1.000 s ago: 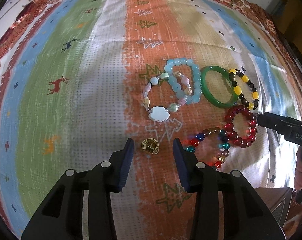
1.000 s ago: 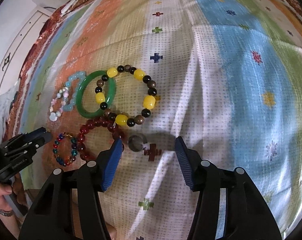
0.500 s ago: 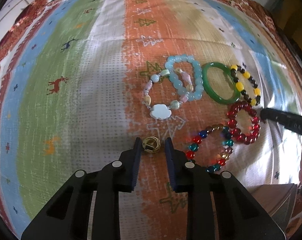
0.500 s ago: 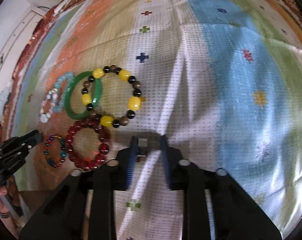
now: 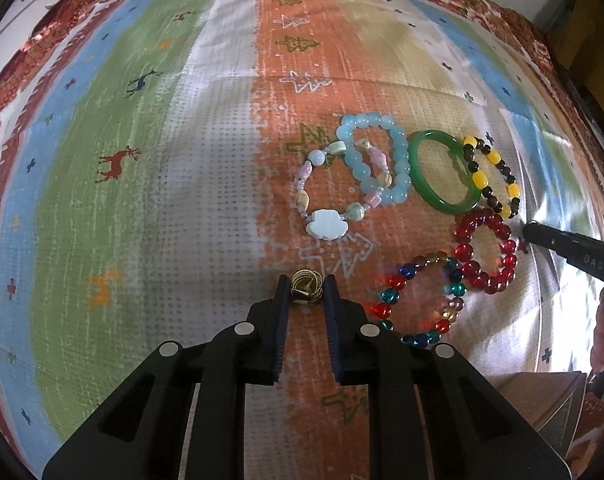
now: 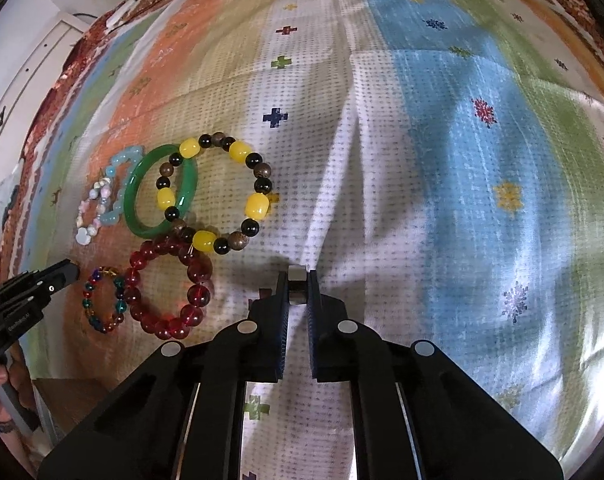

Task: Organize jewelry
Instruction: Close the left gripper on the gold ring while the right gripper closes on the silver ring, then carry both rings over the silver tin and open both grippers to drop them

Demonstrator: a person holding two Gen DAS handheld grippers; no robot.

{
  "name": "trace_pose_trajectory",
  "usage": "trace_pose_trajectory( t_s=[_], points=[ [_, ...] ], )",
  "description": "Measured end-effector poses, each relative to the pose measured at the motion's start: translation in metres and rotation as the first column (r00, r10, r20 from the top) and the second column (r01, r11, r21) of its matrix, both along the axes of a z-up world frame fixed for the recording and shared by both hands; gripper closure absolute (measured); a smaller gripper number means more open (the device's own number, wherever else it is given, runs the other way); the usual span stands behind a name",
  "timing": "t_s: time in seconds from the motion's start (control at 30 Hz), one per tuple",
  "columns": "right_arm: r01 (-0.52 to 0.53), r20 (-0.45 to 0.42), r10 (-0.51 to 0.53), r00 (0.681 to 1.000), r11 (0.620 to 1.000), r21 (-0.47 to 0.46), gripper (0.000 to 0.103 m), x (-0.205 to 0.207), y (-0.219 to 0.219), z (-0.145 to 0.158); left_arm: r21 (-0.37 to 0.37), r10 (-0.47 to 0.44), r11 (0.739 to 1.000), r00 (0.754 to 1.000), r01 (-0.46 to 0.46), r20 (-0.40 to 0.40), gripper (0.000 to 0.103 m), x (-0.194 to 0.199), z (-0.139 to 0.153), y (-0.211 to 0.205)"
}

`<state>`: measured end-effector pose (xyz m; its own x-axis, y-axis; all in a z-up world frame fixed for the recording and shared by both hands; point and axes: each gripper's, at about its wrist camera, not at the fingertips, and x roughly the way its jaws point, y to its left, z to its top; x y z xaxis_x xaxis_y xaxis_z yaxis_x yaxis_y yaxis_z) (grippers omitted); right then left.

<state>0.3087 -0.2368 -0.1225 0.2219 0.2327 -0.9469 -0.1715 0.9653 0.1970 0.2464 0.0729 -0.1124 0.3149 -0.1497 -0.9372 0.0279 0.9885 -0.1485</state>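
Gold wire-wound ring (image 5: 306, 291) on the orange stripe of the patterned cloth (image 5: 142, 200), at six o'clock from the pastel bracelet (image 5: 334, 196), clamped by the closing, steeply down-tilted left gripper (image 5: 306, 294), silver ring (image 6: 297, 286) pinched in the down-tilted right gripper (image 6: 298, 286).

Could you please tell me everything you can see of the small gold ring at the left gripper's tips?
The gold ring is small and metallic-looking, seemingly made of several thin wound strands, with a darker patch low on its left side. It stands on edge on the orange stripe of the cloth, apart from the bracelets. The left gripper is closing on it, one pad at each side of it. The fingertips cover its edges, so its full outline cannot be seen.
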Motion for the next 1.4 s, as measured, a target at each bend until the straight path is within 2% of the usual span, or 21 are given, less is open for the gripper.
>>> trace_pose_trajectory(
  t_s=[0.37,0.63,0.83,1.1,1.4],
  points=[
    [-0.015,0.014,0.016,1.000,1.000,-0.012,0.094,-0.010,0.003,0.009,-0.022,0.018,1.000,1.000,-0.018,0.016,0.087,-0.006,0.010,0.006],
    [-0.045,0.086,0.042,0.995,0.999,0.031,0.094,-0.036,0.011,0.046,-0.050,0.018,0.999,0.999,-0.016,0.049,0.087,-0.015,0.026,0.005],
    [-0.078,0.116,0.070,0.991,0.995,0.066,0.094,-0.062,0.022,0.065,-0.081,0.035,0.996,0.995,-0.028,0.091,0.087,-0.027,0.040,0.003],
    [-0.106,0.179,0.100,0.979,0.994,0.025,0.094,-0.081,0.032,0.081,-0.123,0.082,0.990,0.985,-0.063,0.152,0.087,-0.048,0.058,0.003],
    [-0.145,0.212,0.125,0.969,0.986,0.082,0.094,-0.109,0.037,0.096,-0.153,0.090,0.986,0.973,-0.058,0.210,0.087,-0.071,0.076,-0.004]
  ],
)
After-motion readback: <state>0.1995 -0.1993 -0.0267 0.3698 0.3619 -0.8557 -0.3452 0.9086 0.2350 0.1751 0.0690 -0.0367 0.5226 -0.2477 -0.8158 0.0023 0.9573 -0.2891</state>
